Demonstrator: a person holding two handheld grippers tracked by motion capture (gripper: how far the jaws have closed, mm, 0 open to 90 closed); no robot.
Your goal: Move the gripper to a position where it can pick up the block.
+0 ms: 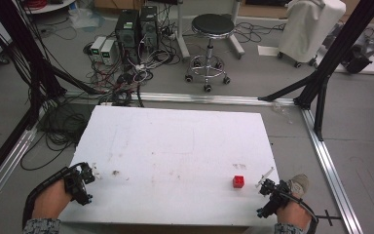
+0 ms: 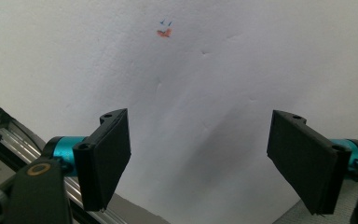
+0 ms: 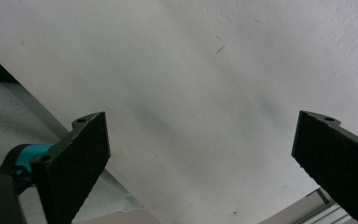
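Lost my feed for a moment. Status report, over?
Left claw open, empty, at the board's near left corner. Right claw open, empty, beside the red cube, not touching. Nothing between them.

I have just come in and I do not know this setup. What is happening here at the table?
A person sits at a white table with a two-jaw gripper in each hand. The left gripper and the right gripper rest near the table's front corners, both with jaws wide apart and holding nothing. A small red cube lies on the table just beside the right gripper, untouched. Nothing is being handled yet.
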